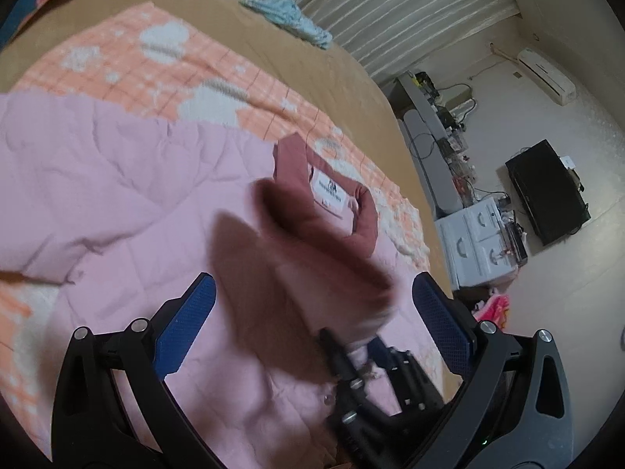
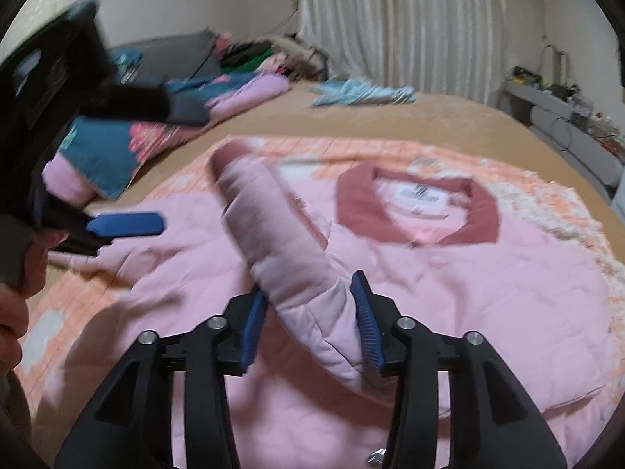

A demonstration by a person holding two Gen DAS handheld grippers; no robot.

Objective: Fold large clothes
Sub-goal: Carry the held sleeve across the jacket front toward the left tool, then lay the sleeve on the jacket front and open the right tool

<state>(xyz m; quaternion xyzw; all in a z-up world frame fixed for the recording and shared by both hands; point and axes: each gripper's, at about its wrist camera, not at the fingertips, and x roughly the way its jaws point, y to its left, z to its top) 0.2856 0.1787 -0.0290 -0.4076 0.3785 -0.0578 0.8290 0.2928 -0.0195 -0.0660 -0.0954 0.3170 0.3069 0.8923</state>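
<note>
A: Pink jacket (image 2: 488, 281), spread flat on an orange checked blanket (image 1: 156, 62) over a tan bed (image 1: 273, 51). Hard to make out in places?

B: Plenty. Blurred sleeve (image 2: 273, 234), raised off the jacket and slanting across it; cuff end smeared. Lower hem cut off behind the tongs in both views. Only a sliver of a hand (image 2: 11, 305) at the frame edge.

A: Any writing?

B: White label (image 1: 330, 193) inside the dark red collar (image 2: 480, 211); a dark logo and lines of print, too small to read. Sharper from the left wrist, just a smudge from the right.

A: Tongs?

B: Left gripper (image 1: 312, 285) released, blue pads spread wide over the jacket, nothing between them but the sleeve passing beyond. Right gripper (image 2: 308, 285) let go as well: sleeve lying between its pads at full puffed width, not pinched.

A: Differences between views?

B: From the left wrist only: white drawers (image 1: 476, 242), a black box (image 1: 547, 191) on the floor, an air conditioner (image 1: 547, 78) on the wall, and the right tongs as a dark blur under the sleeve. From the right wrist only: a pile of clothes (image 2: 250, 54) at the far end, a folded flowered quilt (image 2: 117, 148), and the left tongs seen side-on. Shared by both: a light blue garment (image 1: 289, 19) near the striped curtain (image 2: 390, 19).
</note>
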